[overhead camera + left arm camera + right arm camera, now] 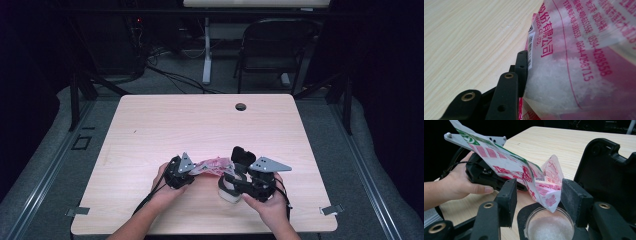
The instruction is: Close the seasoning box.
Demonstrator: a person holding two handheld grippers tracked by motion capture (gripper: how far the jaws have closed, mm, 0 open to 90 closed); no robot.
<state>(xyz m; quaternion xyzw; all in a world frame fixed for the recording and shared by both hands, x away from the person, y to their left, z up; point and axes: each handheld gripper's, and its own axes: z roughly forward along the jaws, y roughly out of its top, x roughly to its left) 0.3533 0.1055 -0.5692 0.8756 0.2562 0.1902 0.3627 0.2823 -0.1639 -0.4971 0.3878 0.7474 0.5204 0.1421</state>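
Near the desk's front edge, the left claw pinches the pink bag, tipping its corner over the clear jar, already part-filled with white grains, between the wide, unclamped right claw; more pouring likely remains.

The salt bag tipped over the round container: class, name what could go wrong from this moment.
1. The bag has only its corner tip over the container, so a small shift could send white grains onto the table.
2. The right gripper stands open with the bag's corner loose between its jaws, leaving it unsteadied.
3. The left gripper alone holds the bag, by one edge; the limp plastic may sag or slip.
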